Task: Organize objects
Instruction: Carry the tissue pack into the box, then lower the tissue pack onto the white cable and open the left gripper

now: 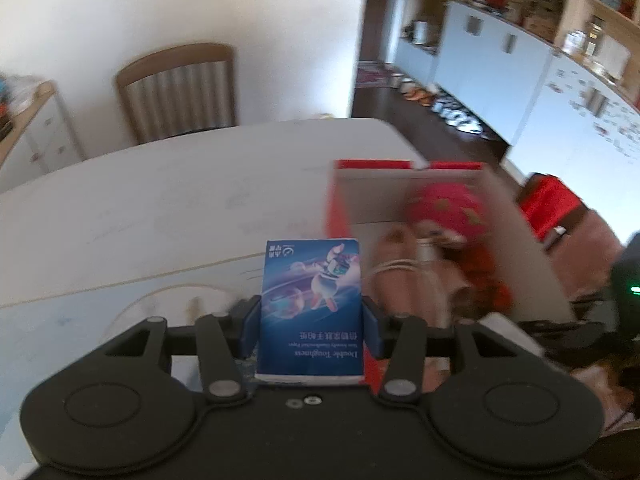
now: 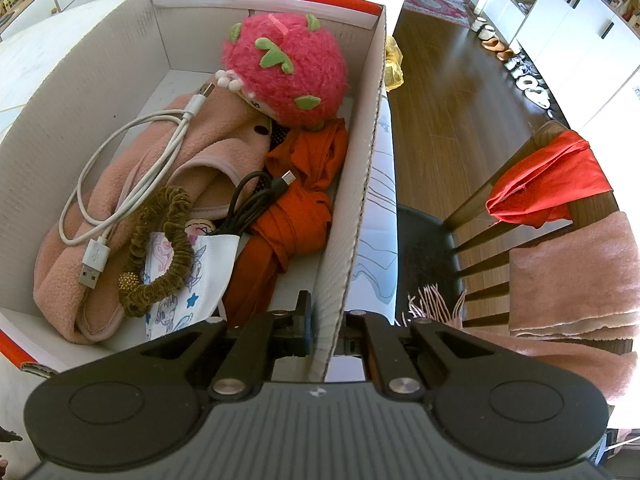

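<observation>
- The left tongs (image 1: 311, 322) grip a blue tissue pack (image 1: 311, 312), pads pressed on its two sides; the pack stands upright in them, above the bench (image 1: 160, 208).
- The right tongs (image 2: 326, 330) are pinched shut on the near right wall of the box (image 2: 356, 208), one finger inside, one outside.
- In the box, nearest the right tongs, lie a printed face mask (image 2: 188, 280) and a brown scrunchie (image 2: 160, 248) on top of it.
- Beside them sit a white cable (image 2: 120, 184) on pink fleece (image 2: 192, 160), a black cable (image 2: 252, 200) and an orange cloth (image 2: 296, 208).
- A pink plush (image 2: 284, 68) rests at the far end.
- From the left view, the box lies just beyond and right of the pack, blurred.
- Behind the bench stands a chair (image 1: 180, 88) against the wall.
</observation>
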`<state>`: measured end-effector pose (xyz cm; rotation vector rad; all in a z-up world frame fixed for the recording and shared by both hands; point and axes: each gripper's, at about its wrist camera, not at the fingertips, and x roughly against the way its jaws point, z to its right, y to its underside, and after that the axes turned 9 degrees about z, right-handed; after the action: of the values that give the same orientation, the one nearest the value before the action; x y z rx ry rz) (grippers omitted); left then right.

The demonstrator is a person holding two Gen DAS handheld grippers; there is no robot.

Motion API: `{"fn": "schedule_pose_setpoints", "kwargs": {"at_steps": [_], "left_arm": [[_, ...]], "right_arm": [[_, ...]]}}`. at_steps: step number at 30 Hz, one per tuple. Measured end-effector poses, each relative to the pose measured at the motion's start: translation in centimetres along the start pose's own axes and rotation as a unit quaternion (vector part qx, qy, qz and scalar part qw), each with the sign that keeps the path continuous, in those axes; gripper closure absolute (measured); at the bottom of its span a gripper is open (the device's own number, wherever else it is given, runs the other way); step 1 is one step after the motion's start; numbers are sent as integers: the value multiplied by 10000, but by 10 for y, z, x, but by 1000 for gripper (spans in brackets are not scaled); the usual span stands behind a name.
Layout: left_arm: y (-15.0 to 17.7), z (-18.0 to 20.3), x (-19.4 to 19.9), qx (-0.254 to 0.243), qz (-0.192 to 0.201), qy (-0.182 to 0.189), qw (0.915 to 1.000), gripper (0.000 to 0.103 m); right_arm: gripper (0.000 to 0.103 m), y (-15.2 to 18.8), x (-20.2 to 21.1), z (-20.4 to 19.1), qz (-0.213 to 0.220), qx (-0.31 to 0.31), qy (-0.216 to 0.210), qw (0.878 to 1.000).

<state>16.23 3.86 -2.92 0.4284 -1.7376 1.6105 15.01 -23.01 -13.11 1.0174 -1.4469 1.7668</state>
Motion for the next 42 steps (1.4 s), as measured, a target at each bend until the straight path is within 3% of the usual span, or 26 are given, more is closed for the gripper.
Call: {"fn": "schedule_pose_setpoints", "kwargs": {"at_steps": [12, 23, 32, 42], "left_arm": [[-4, 66, -29, -381, -143, 460, 9981, 55], [8, 106, -78, -862, -482, 559, 9935, 55], [19, 115, -107, -1219, -658, 473, 9892, 55], [26, 112, -124, -1243, -944, 489, 9865, 54]], "right_arm": [[96, 0, -1, 0, 18, 9, -30, 10000], [96, 0, -2, 0, 19, -1, -71, 10000], [96, 1, -2, 0, 23, -16, -106, 9999], [96, 2, -2, 0, 29, -12, -113, 9999]]}}
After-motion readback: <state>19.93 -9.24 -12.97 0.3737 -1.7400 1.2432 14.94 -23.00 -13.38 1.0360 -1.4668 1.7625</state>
